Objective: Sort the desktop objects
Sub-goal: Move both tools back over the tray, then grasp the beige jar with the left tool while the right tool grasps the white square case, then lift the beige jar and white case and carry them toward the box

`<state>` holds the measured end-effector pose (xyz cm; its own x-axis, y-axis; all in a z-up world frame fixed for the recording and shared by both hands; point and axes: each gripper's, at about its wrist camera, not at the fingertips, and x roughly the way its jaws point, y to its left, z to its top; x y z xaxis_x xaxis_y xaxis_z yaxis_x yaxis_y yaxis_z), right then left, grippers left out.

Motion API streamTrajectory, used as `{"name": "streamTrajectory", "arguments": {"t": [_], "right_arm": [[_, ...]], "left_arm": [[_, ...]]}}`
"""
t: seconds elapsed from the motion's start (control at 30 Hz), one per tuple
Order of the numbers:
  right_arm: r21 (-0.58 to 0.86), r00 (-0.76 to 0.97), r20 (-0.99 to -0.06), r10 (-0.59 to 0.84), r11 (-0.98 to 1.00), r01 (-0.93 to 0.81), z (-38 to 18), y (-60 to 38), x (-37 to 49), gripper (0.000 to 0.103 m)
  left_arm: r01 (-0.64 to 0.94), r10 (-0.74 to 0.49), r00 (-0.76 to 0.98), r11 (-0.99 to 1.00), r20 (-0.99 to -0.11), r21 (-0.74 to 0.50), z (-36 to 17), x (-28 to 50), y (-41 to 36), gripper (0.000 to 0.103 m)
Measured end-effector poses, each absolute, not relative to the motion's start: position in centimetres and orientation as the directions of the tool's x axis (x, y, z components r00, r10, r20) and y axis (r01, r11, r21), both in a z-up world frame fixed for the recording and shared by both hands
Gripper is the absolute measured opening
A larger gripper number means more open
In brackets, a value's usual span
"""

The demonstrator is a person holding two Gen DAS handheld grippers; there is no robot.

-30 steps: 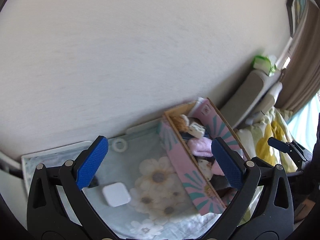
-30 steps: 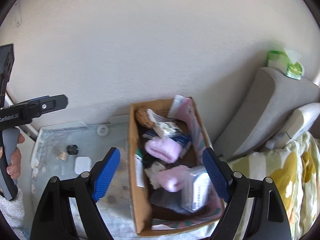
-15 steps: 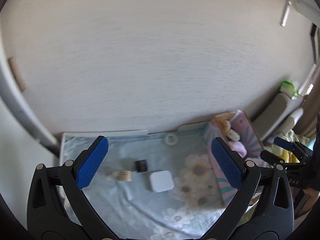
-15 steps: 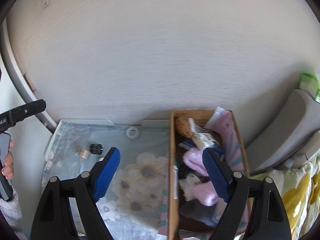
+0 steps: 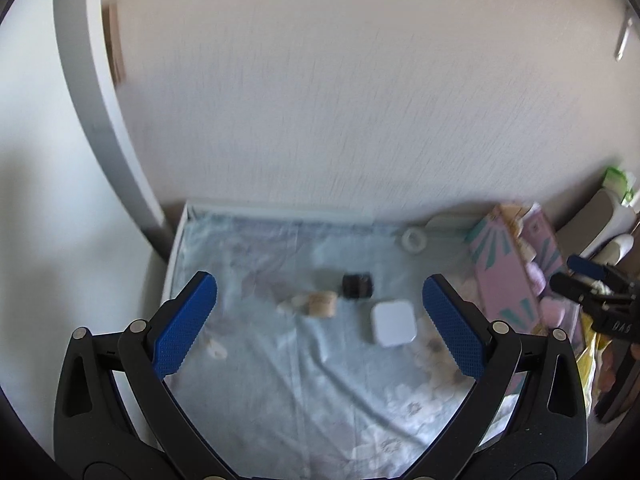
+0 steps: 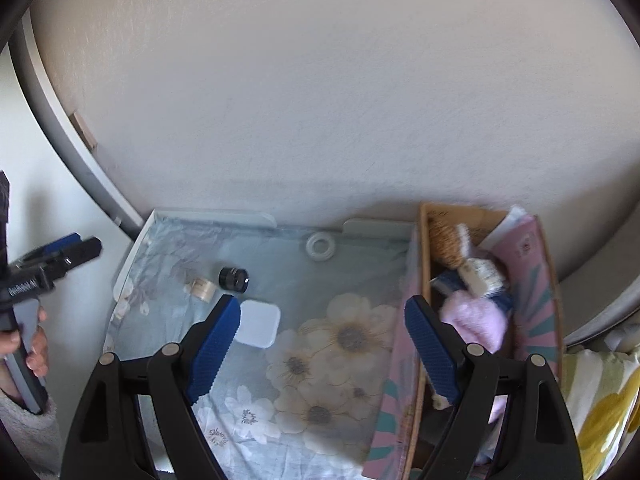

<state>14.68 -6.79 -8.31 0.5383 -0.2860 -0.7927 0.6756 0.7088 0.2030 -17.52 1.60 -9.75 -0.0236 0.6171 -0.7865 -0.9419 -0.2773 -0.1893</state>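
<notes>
On a floral cloth [image 5: 304, 392] [image 6: 320, 292] lie a white square case [image 5: 393, 323] [image 6: 257, 323], a small black cylinder [image 5: 357, 286] [image 6: 233, 277], a beige tape roll [image 5: 320, 304] [image 6: 203, 288] and a white ring [image 5: 415, 239] [image 6: 321, 245]. My left gripper [image 5: 320, 320] hangs open above the small items, with nothing between its fingers. My right gripper [image 6: 322, 344] is open too, over the cloth beside a pink patterned box [image 6: 484, 312] [image 5: 516, 276] stuffed with pink fluffy items and packets. At the left edge of the right wrist view, the left gripper [image 6: 52, 258] shows, held by a hand [image 6: 34, 350].
A wall [image 6: 320, 100] stands right behind the tabletop. A grey curved frame [image 5: 100, 120] runs down at the left. Grey cushions [image 5: 600, 216] and a yellow-patterned blanket [image 6: 600, 392] lie to the right of the box. The right gripper's tip [image 5: 588, 280] shows at the right edge.
Both views have swung leftwards from the box to the cloth. The small items now sit between my left gripper's fingers in view, and the white case lies by my right gripper's left finger.
</notes>
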Motion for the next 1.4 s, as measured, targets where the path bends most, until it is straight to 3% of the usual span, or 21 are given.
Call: {"name": "streamTrajectory", "arguments": {"t": [0.37, 0.77, 0.87, 0.97, 1.03, 1.13, 1.2, 1.4], "right_arm": [[0.23, 0.522, -0.828, -0.204, 0.726, 0.648, -19.5, -2.8, 21.3, 0.082], [0.188, 0.489, -0.836, -0.25, 0.706, 0.683, -23.8, -1.4, 26.1, 0.081], [0.184, 0.483, -0.835, -0.263, 0.694, 0.696, -24.2, -1.5, 26.7, 0.081], [0.179, 0.479, -0.839, -0.258, 0.701, 0.691, -24.4, -1.6, 26.8, 0.067], [0.16, 0.468, -0.844, -0.263, 0.709, 0.686, -24.4, -1.5, 26.9, 0.061], [0.158, 0.47, -0.845, -0.256, 0.719, 0.677, -24.3, -1.7, 26.9, 0.06], [0.156, 0.468, -0.845, -0.258, 0.719, 0.677, -24.2, -1.8, 27.0, 0.06], [0.15, 0.474, -0.84, -0.265, 0.725, 0.672, -23.4, -2.0, 27.3, 0.06]], "left_arm": [[-0.972, 0.542, 0.01, -0.191, -0.84, -0.135, -20.4, -16.3, 3.9, 0.101], [-0.985, 0.503, 0.052, -0.118, -0.863, -0.128, -25.0, -16.4, 7.1, 0.092], [-0.989, 0.488, 0.096, -0.052, -0.868, -0.139, -25.4, -16.2, 7.7, 0.082], [-0.992, 0.458, 0.102, -0.021, -0.883, -0.125, -26.4, -15.7, 8.1, 0.061], [-0.994, 0.462, 0.098, 0.001, -0.881, -0.109, -26.5, -15.5, 8.0, 0.056], [-0.995, 0.469, 0.093, 0.023, -0.878, -0.093, -26.5, -15.4, 8.0, 0.044], [-0.996, 0.473, 0.085, 0.025, -0.877, -0.083, -26.4, -15.5, 8.0, 0.03], [-0.995, 0.473, 0.095, 0.019, -0.876, -0.098, -26.0, -16.1, 8.1, 0.03]]}}
